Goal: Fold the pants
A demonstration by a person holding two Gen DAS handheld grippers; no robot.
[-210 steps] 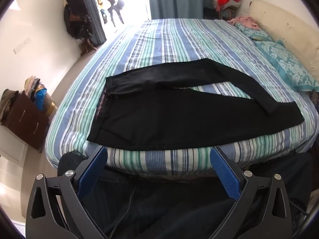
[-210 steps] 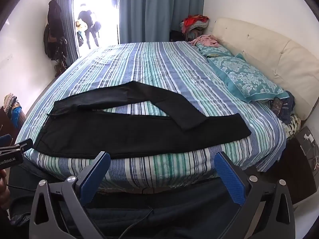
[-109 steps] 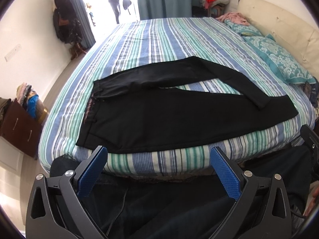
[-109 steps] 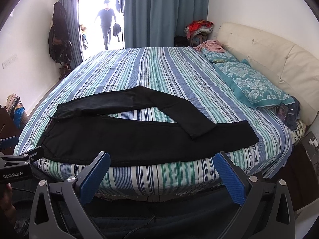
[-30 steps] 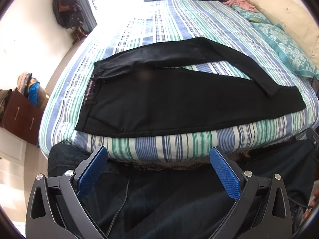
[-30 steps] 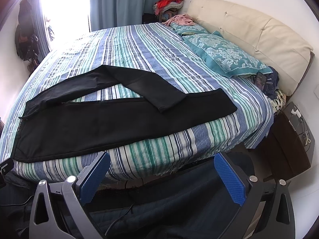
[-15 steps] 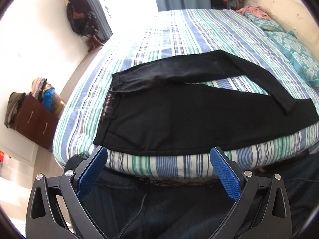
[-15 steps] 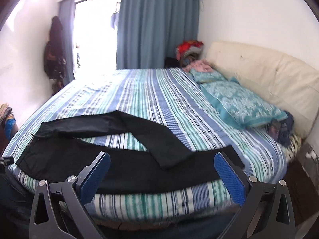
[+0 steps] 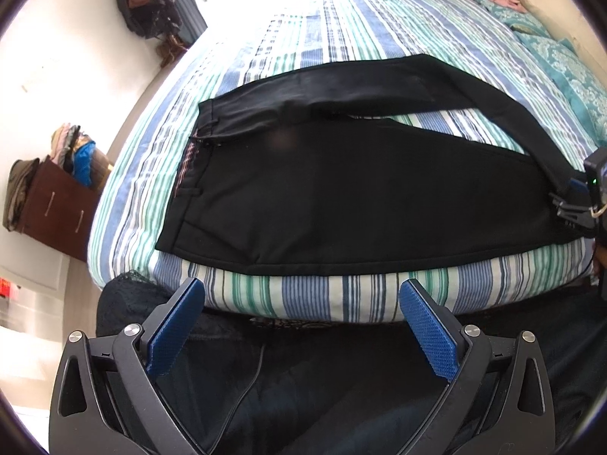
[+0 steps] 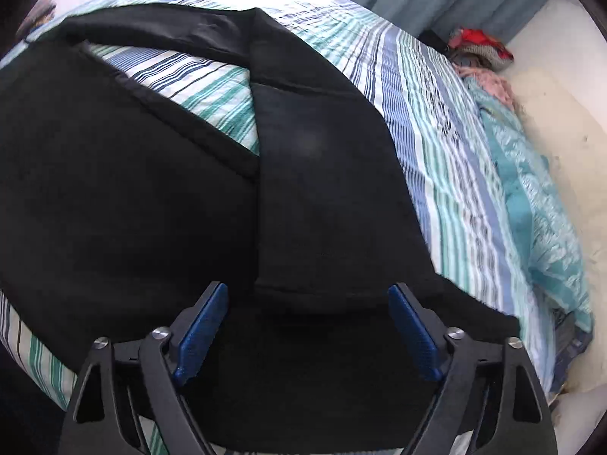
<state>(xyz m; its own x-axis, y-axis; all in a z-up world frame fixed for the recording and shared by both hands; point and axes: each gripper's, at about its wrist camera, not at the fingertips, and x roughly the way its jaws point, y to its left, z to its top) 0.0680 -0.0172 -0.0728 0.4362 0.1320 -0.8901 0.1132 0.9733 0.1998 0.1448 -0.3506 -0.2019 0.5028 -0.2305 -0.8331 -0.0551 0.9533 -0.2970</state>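
The right gripper's [image 10: 307, 303] fingers [image 10: 205, 322] have just been closing but stand apart, straddling the hem end of the black pants' [image 9: 341, 189] upper leg [image 10: 322, 189] without pinching it, likely lining up to lift that leg and square it over the other. The left gripper's [image 9: 301, 301] fingers [image 9: 174, 326] gape wide and empty, hanging off the near edge of the striped bed [image 9: 341, 38] below the waistband [image 9: 186, 174], probably waiting to pin it. The pants lie spread along the bed's near edge, legs crossed.
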